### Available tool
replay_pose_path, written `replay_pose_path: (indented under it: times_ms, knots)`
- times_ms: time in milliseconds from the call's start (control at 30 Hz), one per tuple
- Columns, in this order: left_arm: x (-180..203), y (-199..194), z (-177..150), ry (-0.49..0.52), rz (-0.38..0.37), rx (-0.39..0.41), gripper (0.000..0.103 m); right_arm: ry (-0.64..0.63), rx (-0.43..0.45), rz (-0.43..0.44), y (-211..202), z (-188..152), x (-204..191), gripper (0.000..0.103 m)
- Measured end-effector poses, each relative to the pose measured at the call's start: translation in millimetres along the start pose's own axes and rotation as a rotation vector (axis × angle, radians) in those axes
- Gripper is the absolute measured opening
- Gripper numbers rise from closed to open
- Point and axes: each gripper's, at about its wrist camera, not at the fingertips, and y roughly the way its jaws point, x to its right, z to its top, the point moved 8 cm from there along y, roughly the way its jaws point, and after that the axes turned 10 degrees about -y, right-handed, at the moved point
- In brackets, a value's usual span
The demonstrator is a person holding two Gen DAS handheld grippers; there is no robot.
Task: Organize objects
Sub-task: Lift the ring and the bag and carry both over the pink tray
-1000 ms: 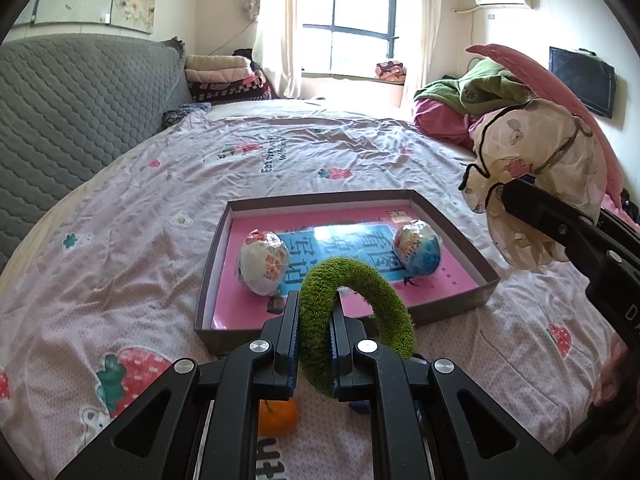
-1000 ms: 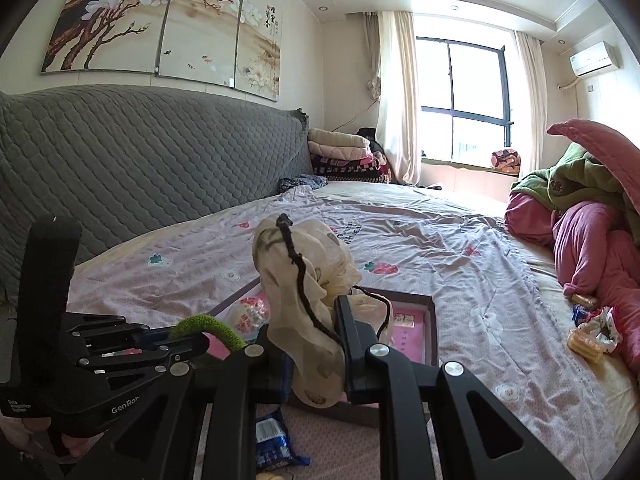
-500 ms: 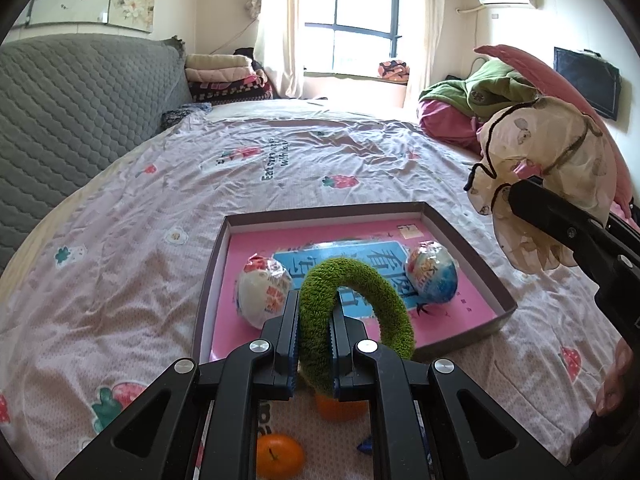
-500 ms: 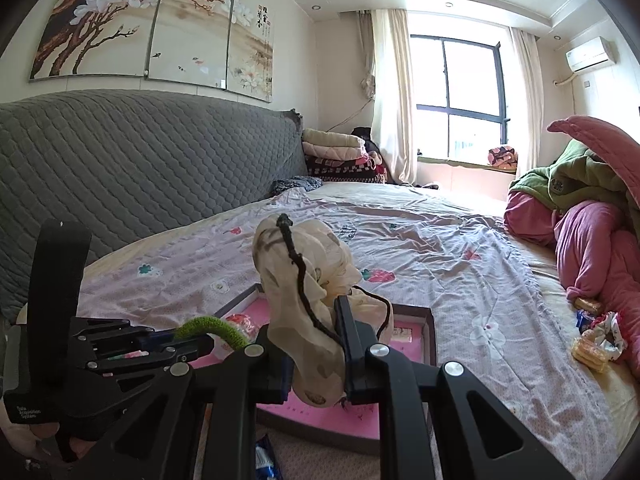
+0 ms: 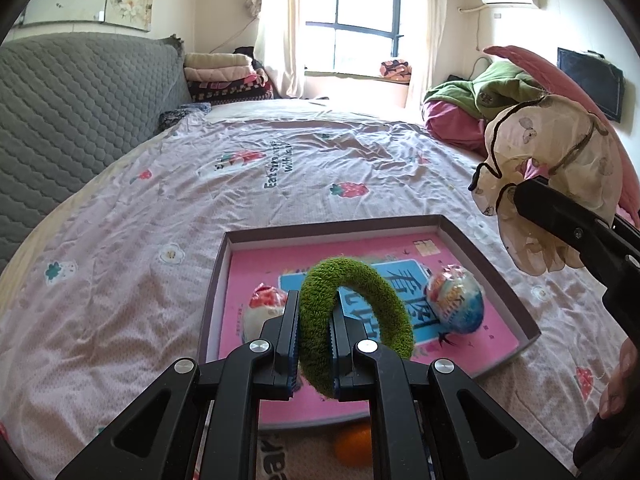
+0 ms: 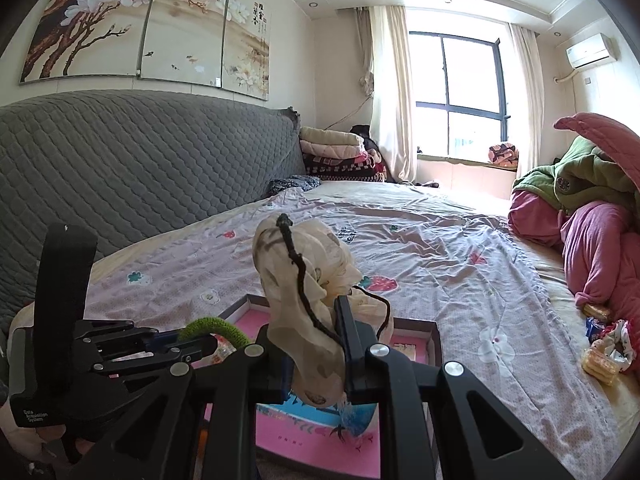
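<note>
My left gripper (image 5: 314, 322) is shut on a fuzzy green ring (image 5: 360, 292), held over the near left part of a shallow box (image 5: 496, 280) with a pink floor. Two wrapped egg-shaped toys lie in the box, a white and red one (image 5: 262, 306) and a blue one (image 5: 460, 304). My right gripper (image 6: 316, 332) is shut on a cream fabric scrunchie with dark trim (image 6: 304, 280), raised above the box's (image 6: 434, 336) right side. In the left wrist view that scrunchie (image 5: 556, 184) hangs at the right. The green ring (image 6: 218, 328) shows left in the right wrist view.
The box rests on a bed with a pink strawberry-print sheet (image 5: 280, 160). An orange (image 5: 354, 442) lies just before the box. A grey quilted headboard (image 6: 140, 168) runs along the left. Bundled pink and green bedding (image 6: 592, 216) and snack packets (image 6: 600, 356) sit at the right.
Both grippers have moved forward over the box with their loads; the box now sits closer and lower in both views. The orange has slipped under the left gripper.
</note>
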Motion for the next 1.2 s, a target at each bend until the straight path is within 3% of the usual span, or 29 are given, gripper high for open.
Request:
replay_pose_path:
  times_ms: [600,1200]
  knots:
    - [-55.9,18.4,29.3,-0.094,0.059,0.004,0.012,0.006,-0.057,0.034,42.8,-5.0,-1.0,0.019]
    - [-19.5,28.4,-1.1,0.002,0.011,-0.039,0.012,0.059,-0.235,0.1,71.4,-55.2,-14.0,0.02]
